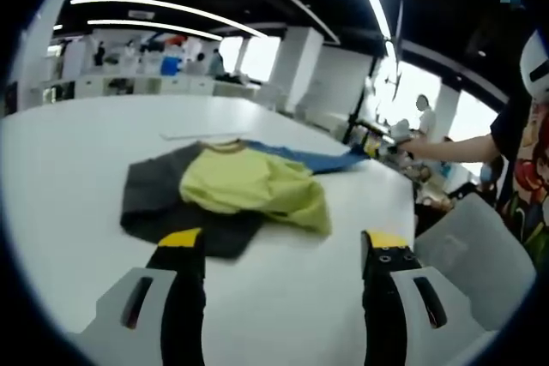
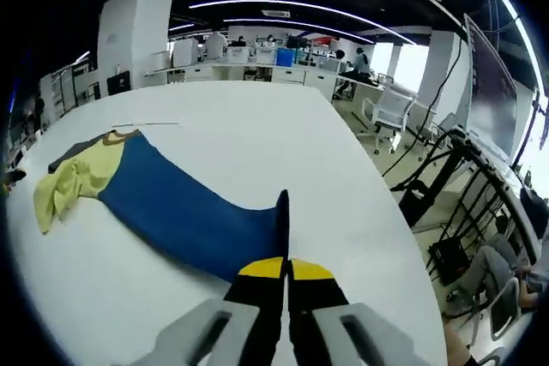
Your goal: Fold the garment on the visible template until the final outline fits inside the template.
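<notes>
On the white table (image 1: 77,160) lies a dark grey sheet (image 1: 154,199) with a bunched yellow garment (image 1: 257,184) on top of it. A blue stretch of cloth (image 1: 313,159) runs from the yellow part toward the table's right edge. My left gripper (image 1: 284,240) hovers open in front of the pile, its jaws wide apart and empty. In the right gripper view the blue cloth (image 2: 184,207) leads from the yellow bunch (image 2: 73,182) and the grey sheet (image 2: 73,153) straight to my right gripper (image 2: 286,267), which is shut on the cloth's raised edge.
A thin pale strip (image 1: 202,136) lies on the table behind the pile. A grey chair (image 1: 467,246) and a person's arm (image 1: 455,147) are at the table's right edge. Office chairs (image 2: 390,113) and black cables (image 2: 446,169) stand beyond the table's far side.
</notes>
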Demonstrator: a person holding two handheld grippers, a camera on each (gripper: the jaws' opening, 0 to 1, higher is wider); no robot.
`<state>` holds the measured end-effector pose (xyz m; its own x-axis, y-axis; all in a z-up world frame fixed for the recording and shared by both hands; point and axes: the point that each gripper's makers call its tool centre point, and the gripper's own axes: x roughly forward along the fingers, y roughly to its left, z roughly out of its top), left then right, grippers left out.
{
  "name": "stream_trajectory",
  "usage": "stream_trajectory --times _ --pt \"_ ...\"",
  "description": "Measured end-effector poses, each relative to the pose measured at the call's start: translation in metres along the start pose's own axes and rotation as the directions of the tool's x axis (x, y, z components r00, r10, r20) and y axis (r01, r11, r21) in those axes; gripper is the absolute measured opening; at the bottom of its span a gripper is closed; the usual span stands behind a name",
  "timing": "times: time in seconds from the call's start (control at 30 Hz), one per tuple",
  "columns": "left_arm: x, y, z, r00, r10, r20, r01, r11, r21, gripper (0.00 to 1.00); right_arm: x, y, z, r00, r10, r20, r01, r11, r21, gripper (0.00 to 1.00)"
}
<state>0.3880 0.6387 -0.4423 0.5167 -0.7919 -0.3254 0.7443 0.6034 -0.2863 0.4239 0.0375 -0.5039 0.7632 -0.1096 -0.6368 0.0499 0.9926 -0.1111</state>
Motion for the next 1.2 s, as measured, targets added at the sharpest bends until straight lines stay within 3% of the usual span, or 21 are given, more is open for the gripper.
stream_trajectory --times 0.23,0.63,0.87,1.03,1.2 --pt "0.000 -0.001 -0.002 1.000 0.004 -0.011 -0.004 1.000 0.000 0.70 0.012 0.001 -0.020 0.998 -0.004 -0.056 0.006 0.999 0.044 0.00" --pt "0.002 -0.001 -0.002 1.000 0.007 -0.016 -0.007 1.000 -0.001 0.70 0.016 0.003 -0.030 0.994 -0.002 -0.111 0.008 0.998 0.058 0.00" --pt "0.001 -0.002 -0.003 1.000 0.002 -0.015 -0.002 1.000 -0.004 0.70 0.019 0.004 -0.033 0.991 -0.010 -0.132 0.012 1.000 0.015 0.00" --pt "0.000 -0.001 -0.002 1.000 0.001 -0.012 -0.001 1.000 -0.005 0.70 0.018 -0.009 -0.037 0.983 -0.050 -0.175 0.032 0.994 -0.106 0.00" --pt "0.000 -0.001 -0.004 1.000 -0.002 -0.011 0.002 1.000 -0.007 0.70 0.017 -0.019 -0.028 0.989 -0.048 -0.139 0.036 0.995 -0.091 0.00"
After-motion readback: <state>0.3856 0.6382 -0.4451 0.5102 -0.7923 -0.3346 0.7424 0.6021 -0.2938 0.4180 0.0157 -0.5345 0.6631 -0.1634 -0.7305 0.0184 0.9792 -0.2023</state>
